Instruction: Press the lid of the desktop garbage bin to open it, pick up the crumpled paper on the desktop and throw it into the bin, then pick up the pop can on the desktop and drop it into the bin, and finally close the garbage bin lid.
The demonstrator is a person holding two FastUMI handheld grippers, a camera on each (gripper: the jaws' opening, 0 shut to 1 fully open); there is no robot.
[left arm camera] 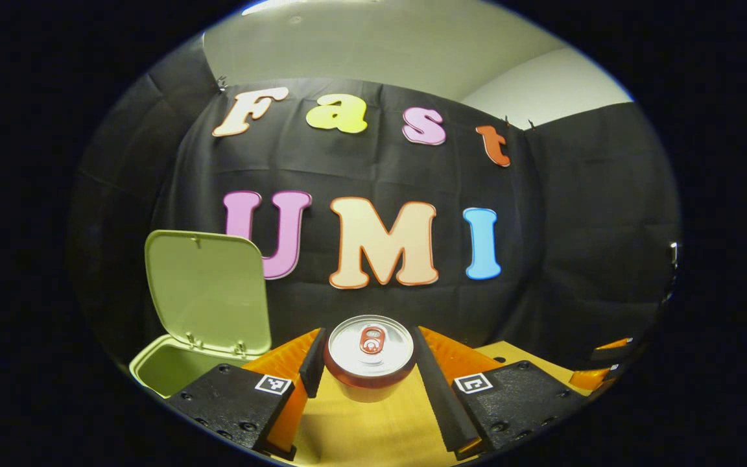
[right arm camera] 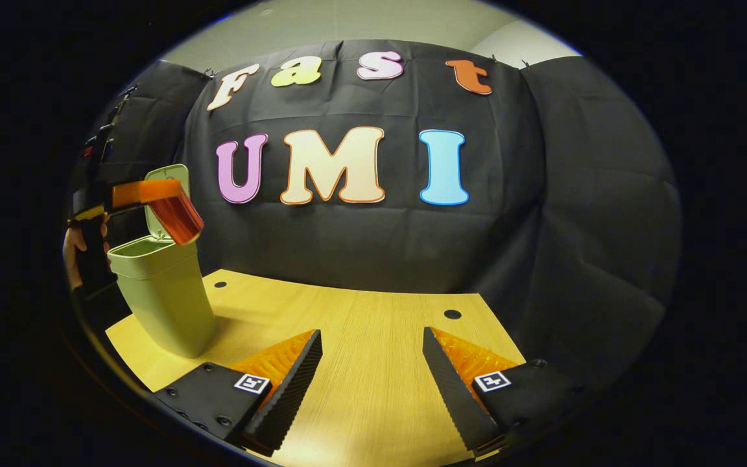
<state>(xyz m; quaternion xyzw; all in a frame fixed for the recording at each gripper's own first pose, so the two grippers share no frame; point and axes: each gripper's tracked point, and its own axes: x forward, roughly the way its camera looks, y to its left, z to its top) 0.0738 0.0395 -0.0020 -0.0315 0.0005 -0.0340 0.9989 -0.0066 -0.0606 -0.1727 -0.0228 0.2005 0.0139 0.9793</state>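
Pop can held aloft beside the open garbage bin, with the other gripper empty over the table.

In the left gripper view, the left gripper (left arm camera: 369,363) has both fingers pressed on the sides of the pop can (left arm camera: 369,358), whose silver top and pull tab face the camera, so its long axis runs along the fingers; its lower body is hidden. Past it to the left stands the garbage bin (left arm camera: 172,363), lid (left arm camera: 208,292) raised upright, mouth open, its near wall cut off by the finger mount. In the right gripper view, the right gripper (right arm camera: 372,357) is spread wide and holds nothing, with bare wooden table (right arm camera: 373,324) between and beyond its fingers up to the black cloth wall. At far left the can hangs tilted just above the bin's rim, and the hand (right arm camera: 75,250) behind is hard to make out.
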